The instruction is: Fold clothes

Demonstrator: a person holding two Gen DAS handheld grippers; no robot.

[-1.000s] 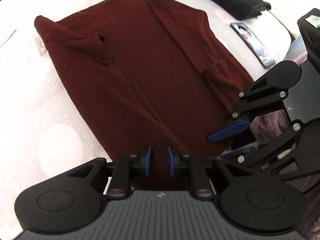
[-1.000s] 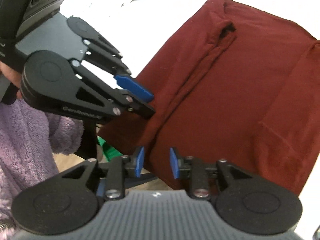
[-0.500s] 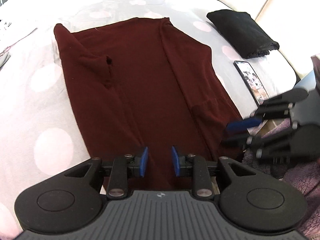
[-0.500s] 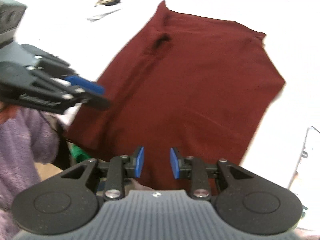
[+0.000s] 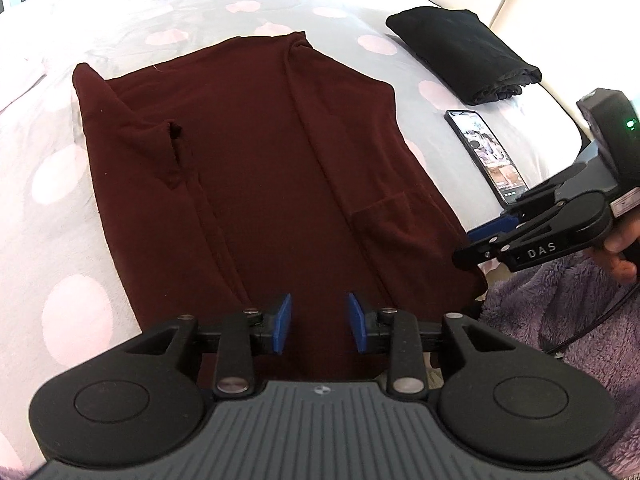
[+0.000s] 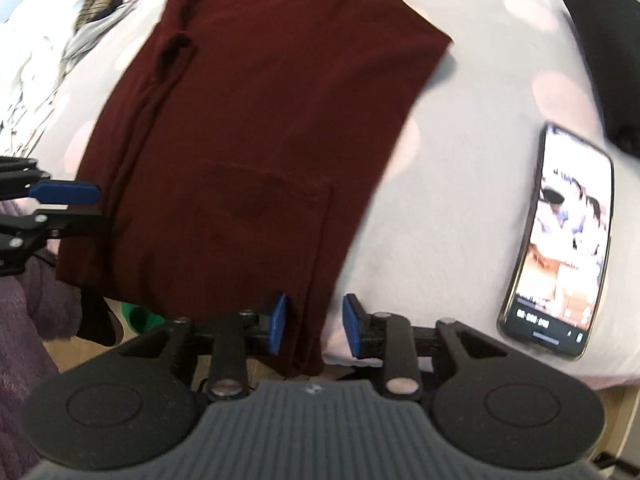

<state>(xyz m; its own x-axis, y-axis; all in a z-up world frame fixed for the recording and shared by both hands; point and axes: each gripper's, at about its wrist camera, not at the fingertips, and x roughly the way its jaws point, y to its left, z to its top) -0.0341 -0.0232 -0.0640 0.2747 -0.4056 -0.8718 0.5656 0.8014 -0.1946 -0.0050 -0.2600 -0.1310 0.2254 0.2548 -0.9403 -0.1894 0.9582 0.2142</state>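
Maroon garment lies flat; both grippers' fingers opening, empty; "DAS" on right gripper.

The letters "DAS" are read in pale print on the black finger arm of the right hand-held gripper, seen from the left wrist view. A white label on that gripper's body is seen, but its print is too small to be read. Small marks along the bottom of the phone screen are too blurred to be made out.
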